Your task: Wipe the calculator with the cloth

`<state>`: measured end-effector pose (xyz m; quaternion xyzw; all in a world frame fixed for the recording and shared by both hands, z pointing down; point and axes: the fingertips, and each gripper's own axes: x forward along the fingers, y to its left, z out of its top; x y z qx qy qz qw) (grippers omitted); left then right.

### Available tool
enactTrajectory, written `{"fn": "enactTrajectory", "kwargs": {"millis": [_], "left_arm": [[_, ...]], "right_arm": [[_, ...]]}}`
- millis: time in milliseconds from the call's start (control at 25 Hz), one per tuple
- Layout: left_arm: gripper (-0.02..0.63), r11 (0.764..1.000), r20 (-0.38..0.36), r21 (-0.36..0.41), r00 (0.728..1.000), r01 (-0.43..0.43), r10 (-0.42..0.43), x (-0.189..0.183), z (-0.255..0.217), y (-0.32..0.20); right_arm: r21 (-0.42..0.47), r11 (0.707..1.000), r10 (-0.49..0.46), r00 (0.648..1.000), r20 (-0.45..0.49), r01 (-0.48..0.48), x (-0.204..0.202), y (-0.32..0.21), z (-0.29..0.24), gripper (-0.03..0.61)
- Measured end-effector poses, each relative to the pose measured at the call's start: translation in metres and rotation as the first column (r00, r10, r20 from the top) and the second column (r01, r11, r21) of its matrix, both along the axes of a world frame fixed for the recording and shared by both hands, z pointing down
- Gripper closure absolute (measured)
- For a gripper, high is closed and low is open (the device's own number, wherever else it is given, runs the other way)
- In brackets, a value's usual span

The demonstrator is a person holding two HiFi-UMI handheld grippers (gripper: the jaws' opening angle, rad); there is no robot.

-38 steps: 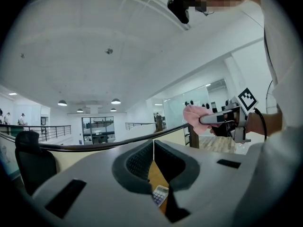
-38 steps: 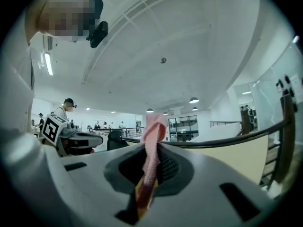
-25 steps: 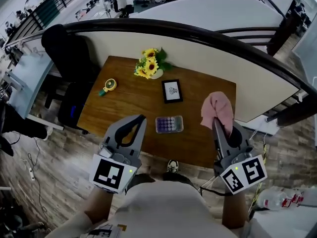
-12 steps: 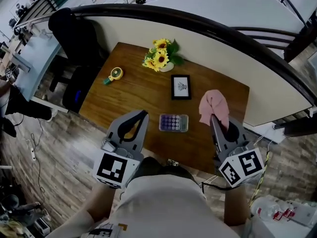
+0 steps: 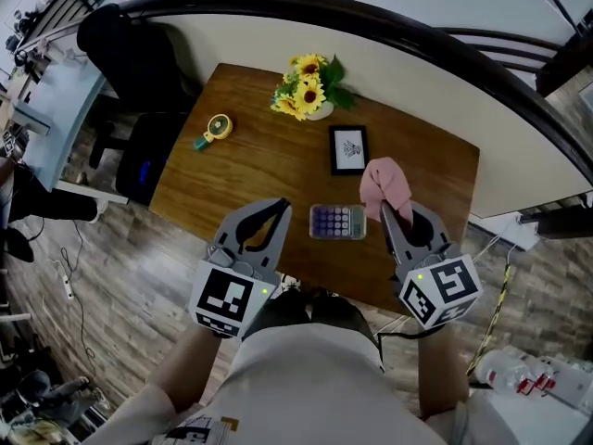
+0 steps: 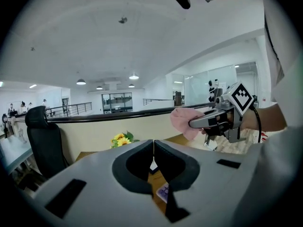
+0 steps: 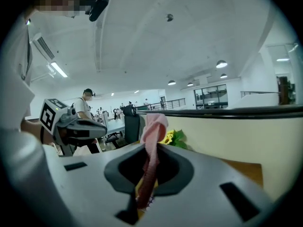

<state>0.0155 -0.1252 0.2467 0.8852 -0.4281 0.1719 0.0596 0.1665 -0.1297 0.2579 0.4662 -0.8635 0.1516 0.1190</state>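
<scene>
a: right tool [image 5: 390, 215] clamped on the pink cloth [image 5: 384, 182], the bunch held clear of the tabletop [image 5: 259, 165], seemingly poised to wipe.
b: and the calculator [image 5: 337, 221]?
a: flat near the front edge, between both tools. left tool [image 5: 275, 209] closed and empty, probably free to steady it.

Pink cloth [image 5: 384, 182] bunched, held aloft; calculator [image 5: 337, 221] lies flat, keys apparently purple.

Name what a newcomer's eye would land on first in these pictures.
The pink cloth stands out, pinched in the fingers of the right gripper just to the right of the calculator near the front of the wooden table. Next come the yellow sunflowers at the table's far edge.
</scene>
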Motion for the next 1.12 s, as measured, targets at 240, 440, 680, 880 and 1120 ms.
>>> {"fn": "enactTrajectory", "kwargs": {"millis": [240, 440, 680, 880, 1120], "left_arm": [[0.603, 0.991, -0.034, -0.132, 0.999, -0.032, 0.028, 0.000, 0.062, -0.009], [0.603, 0.969, -0.048, -0.238, 0.997, -0.065, 0.056, 0.008, 0.125, -0.009], [0.603, 0.937, -0.029, -0.336, 0.995, -0.098, 0.093, 0.017, 0.200, -0.004], [0.603, 0.914, -0.036, -0.393, 0.994, -0.106, 0.101, 0.023, 0.251, -0.006], [0.603, 0.890, -0.034, -0.440, 0.992, -0.123, 0.120, 0.025, 0.295, -0.005]], "right_arm": [[-0.089, 0.996, -0.015, 1.000, -0.023, 0.013, -0.024, -0.013, 0.050, 0.552], [-0.170, 0.984, -0.058, 0.995, -0.079, 0.044, -0.044, -0.017, 0.104, 0.552], [-0.267, 0.960, -0.111, 0.989, -0.094, 0.083, -0.063, -0.019, 0.171, 0.552], [-0.308, 0.944, -0.159, 0.981, -0.112, 0.118, -0.080, -0.021, 0.215, 0.552], [-0.352, 0.928, -0.181, 0.972, -0.147, 0.120, -0.088, -0.020, 0.258, 0.551]]}}
